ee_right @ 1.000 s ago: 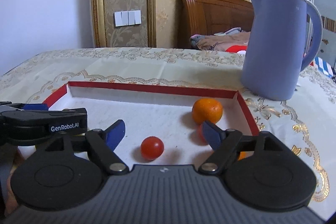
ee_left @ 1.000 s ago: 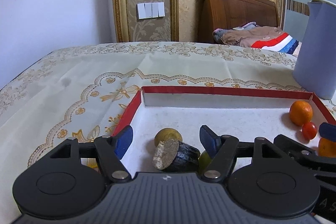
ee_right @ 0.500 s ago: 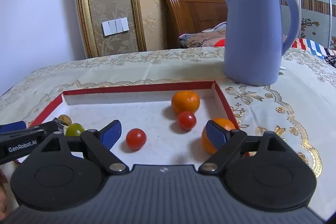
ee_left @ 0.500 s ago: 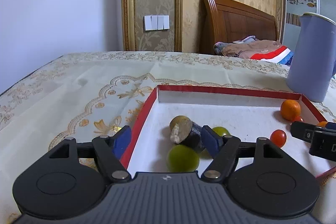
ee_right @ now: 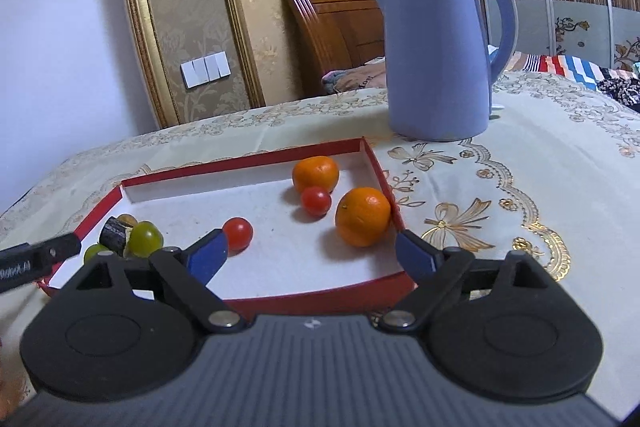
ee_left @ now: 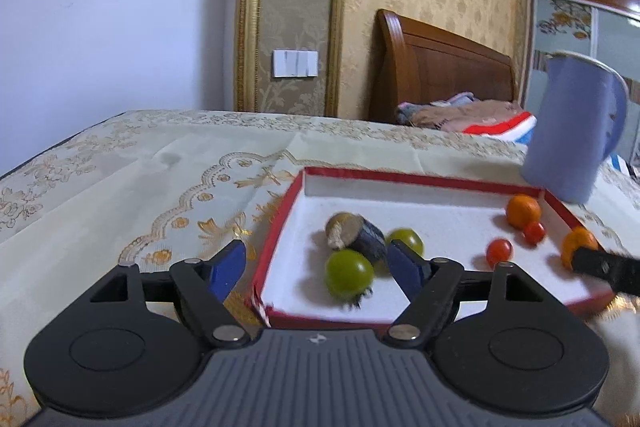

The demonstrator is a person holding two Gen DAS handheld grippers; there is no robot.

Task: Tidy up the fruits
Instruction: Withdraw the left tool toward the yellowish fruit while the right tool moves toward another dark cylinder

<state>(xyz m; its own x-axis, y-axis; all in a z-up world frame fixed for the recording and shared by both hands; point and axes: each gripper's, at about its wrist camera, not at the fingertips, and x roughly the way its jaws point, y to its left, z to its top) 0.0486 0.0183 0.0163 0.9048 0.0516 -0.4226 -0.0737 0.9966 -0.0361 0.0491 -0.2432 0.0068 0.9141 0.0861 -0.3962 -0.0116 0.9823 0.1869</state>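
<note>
- Left gripper (ee_left: 318, 265): released, nothing clamped. Jaws have just been opening. The tray's near-left corner and the nearest green fruit (ee_left: 349, 273) show in the gap between the blue pads; neither pad touches them.
- Right gripper (ee_right: 312, 253): released too, jaws have just been opening, wide apart. Only the tray floor and its near rim show between them; right pad sits outside the right wall.
- Tray (ee_right: 248, 163) (red rim, white inside) holds all the fruit, on a cream-and-gold tablecloth (ee_left: 120, 179).
- Left end of tray: dark stubby chunk (ee_left: 358, 233) lying on its side (cannot tell what it is), second green fruit (ee_left: 406, 241) just beside it.
- Right end: far orange (ee_right: 316, 173) by the far-right corner, near orange (ee_right: 362, 215) against the right wall, one small tomato (ee_right: 316, 201) between them and touching the far orange.
- Second tomato (ee_right: 238, 233) mid-tray, just beyond the right gripper's left pad.
- Blue kettle (ee_right: 436, 55) stands upright on the cloth, past the tray's far-right corner.
</note>
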